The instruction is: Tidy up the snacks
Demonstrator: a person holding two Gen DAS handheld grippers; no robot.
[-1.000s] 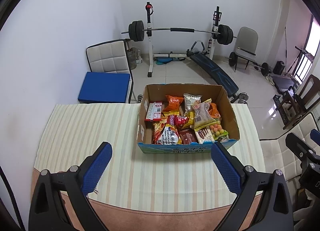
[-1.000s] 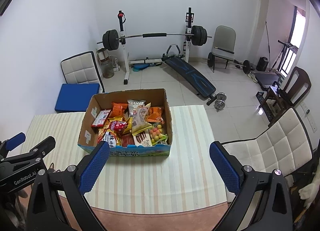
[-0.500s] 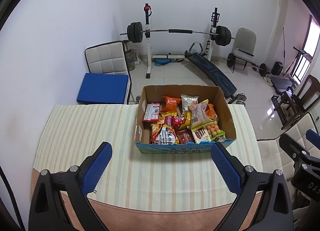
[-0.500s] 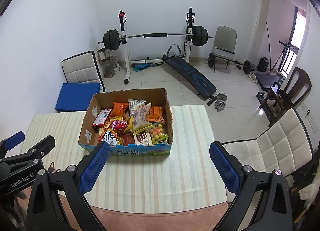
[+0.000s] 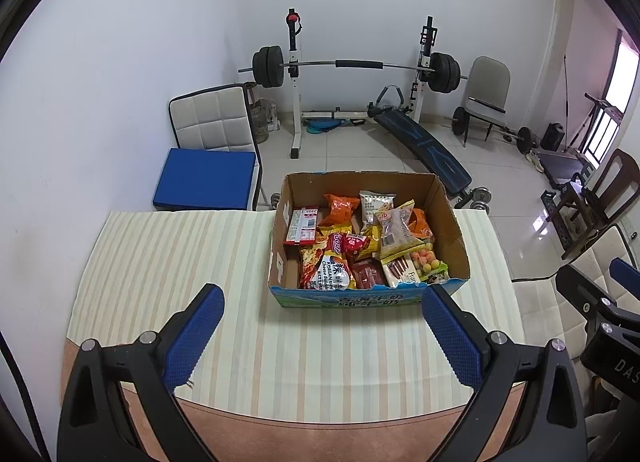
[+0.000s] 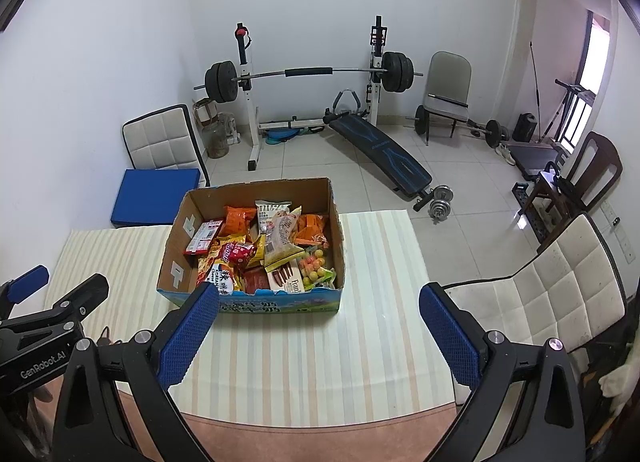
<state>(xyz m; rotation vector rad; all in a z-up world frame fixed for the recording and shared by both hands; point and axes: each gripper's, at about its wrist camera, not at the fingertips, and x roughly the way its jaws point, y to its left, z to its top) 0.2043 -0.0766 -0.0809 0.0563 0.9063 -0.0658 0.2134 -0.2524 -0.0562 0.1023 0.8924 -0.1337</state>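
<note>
An open cardboard box (image 5: 452, 218) full of snack packets stands at the far edge of a table with a striped cloth (image 5: 160, 262). It also shows in the right wrist view (image 6: 178, 222). Inside lie an orange chip bag (image 5: 339, 206), a red flat pack (image 5: 302, 224), a Korean noodle pack (image 5: 330, 274) and a bag of coloured balls (image 5: 426, 260). My left gripper (image 5: 322, 336) is open and empty, held above the table's near part in front of the box. My right gripper (image 6: 320, 334) is open and empty, in front of the box and to its right.
Beyond the table are a barbell rack (image 5: 356, 66), a sit-up bench (image 5: 420, 146), a white chair with a blue cushion (image 5: 206, 178) at left, and a white padded chair (image 6: 560, 290) close to the table's right side. The table's near edge (image 5: 320, 418) is bare wood.
Both grippers have drifted slightly; the box sits a little left and lower in the left view than a second ago. Both stay open and empty.
</note>
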